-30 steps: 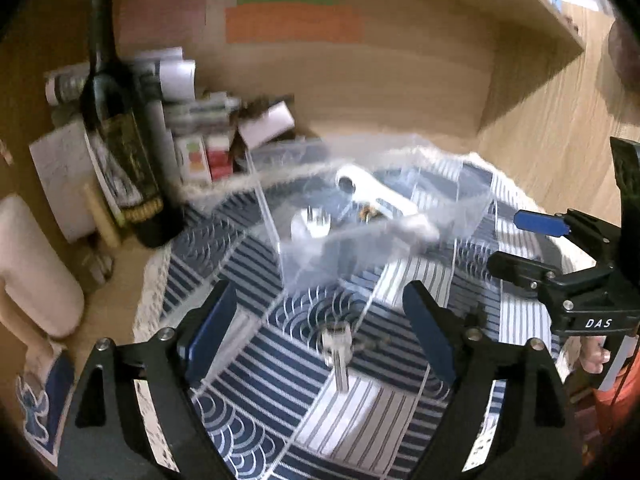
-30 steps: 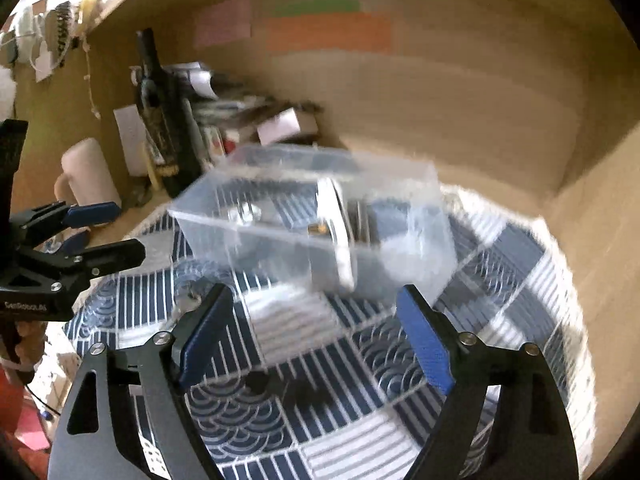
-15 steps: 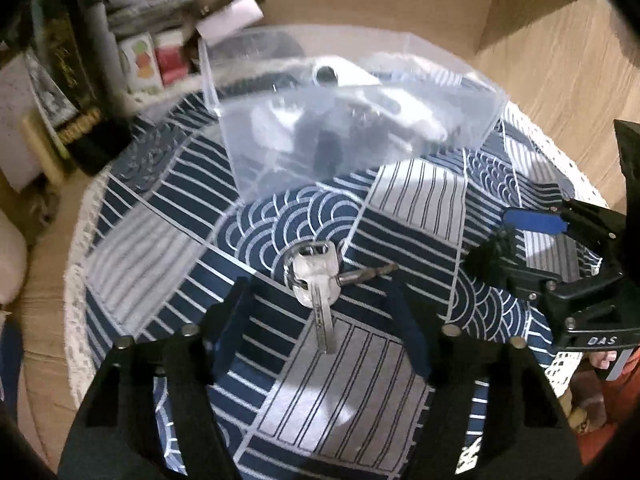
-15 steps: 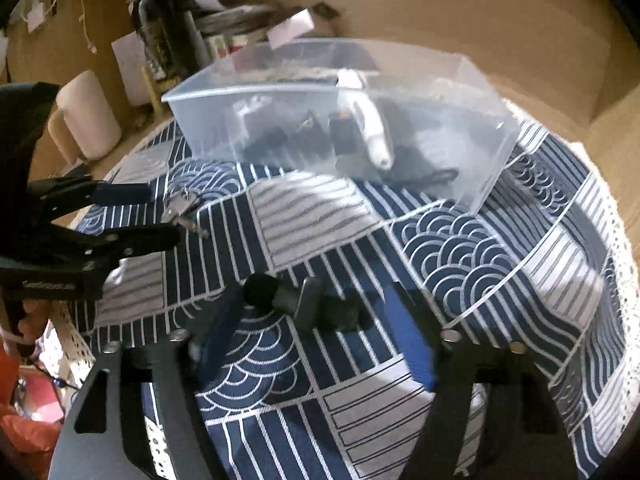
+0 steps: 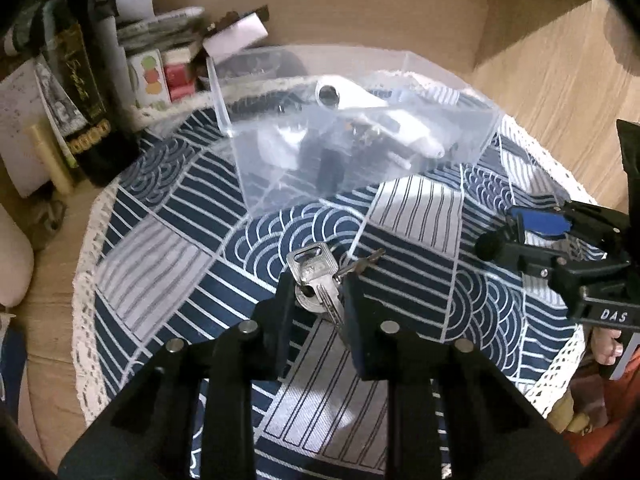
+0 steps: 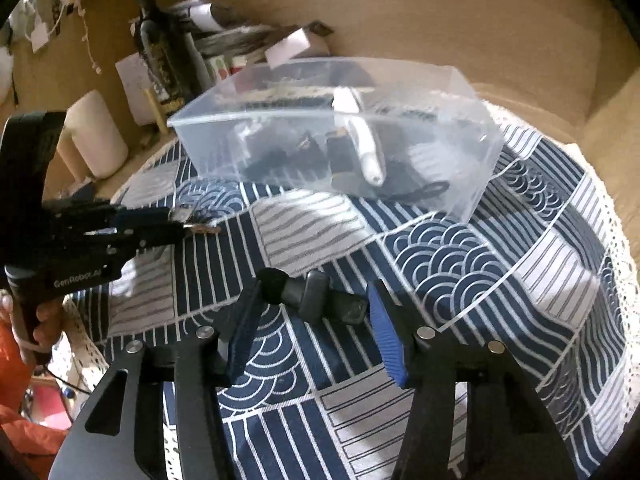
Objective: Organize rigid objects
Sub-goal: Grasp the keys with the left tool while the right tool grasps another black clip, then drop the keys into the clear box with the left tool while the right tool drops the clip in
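Observation:
A bunch of silver keys (image 5: 316, 280) lies on the blue patterned cloth (image 5: 416, 216). My left gripper (image 5: 318, 286) is shut on the keys at cloth level; it also shows in the right wrist view (image 6: 176, 224). A black clip-like object (image 6: 316, 298) lies on the cloth between the fingers of my right gripper (image 6: 314, 304), which is open around it, its fingers not touching it. A clear plastic box (image 6: 336, 132) behind holds a white tool (image 6: 362, 136) and several dark items; it also shows in the left wrist view (image 5: 352, 128).
A dark wine bottle (image 5: 80, 92), papers and small boxes (image 5: 160, 72) crowd the back left against the wooden wall. A white roll (image 6: 94, 136) stands left of the cloth. The cloth's lace edge (image 6: 622, 248) runs close to the wooden side wall.
Both grippers came down toward the cloth. My left gripper closed onto the keys. My right gripper narrowed around the black object.

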Demonstrator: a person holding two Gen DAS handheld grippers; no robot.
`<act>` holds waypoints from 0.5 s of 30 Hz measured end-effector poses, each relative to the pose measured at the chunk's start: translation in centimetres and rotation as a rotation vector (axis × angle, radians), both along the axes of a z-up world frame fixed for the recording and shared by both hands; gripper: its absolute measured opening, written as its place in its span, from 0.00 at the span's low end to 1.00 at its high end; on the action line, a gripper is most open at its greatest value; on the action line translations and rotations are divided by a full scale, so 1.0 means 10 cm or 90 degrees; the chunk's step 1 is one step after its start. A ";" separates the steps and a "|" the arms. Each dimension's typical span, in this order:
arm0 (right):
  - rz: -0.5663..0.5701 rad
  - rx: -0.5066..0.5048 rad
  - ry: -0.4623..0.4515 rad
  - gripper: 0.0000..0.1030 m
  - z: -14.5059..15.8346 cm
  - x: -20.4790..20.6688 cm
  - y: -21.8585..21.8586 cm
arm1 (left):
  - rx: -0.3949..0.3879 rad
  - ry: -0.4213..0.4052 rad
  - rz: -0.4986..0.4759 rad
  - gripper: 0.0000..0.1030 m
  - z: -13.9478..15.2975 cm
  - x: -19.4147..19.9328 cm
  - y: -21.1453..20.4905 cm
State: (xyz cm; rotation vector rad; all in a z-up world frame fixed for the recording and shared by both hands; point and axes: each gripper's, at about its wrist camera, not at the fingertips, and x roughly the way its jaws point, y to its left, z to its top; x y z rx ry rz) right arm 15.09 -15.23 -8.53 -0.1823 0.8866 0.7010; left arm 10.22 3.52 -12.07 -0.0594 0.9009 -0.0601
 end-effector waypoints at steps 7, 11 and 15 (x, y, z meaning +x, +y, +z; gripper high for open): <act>-0.021 0.029 -0.045 0.48 0.27 0.08 -0.09 | -0.010 -0.070 0.014 0.23 0.35 -0.03 0.04; -0.034 0.046 -0.072 0.48 0.42 0.14 -0.10 | -0.015 -0.106 0.018 0.23 0.54 -0.01 0.05; -0.042 0.067 -0.099 0.48 0.60 0.22 -0.12 | -0.024 -0.142 0.027 0.23 0.75 0.04 0.07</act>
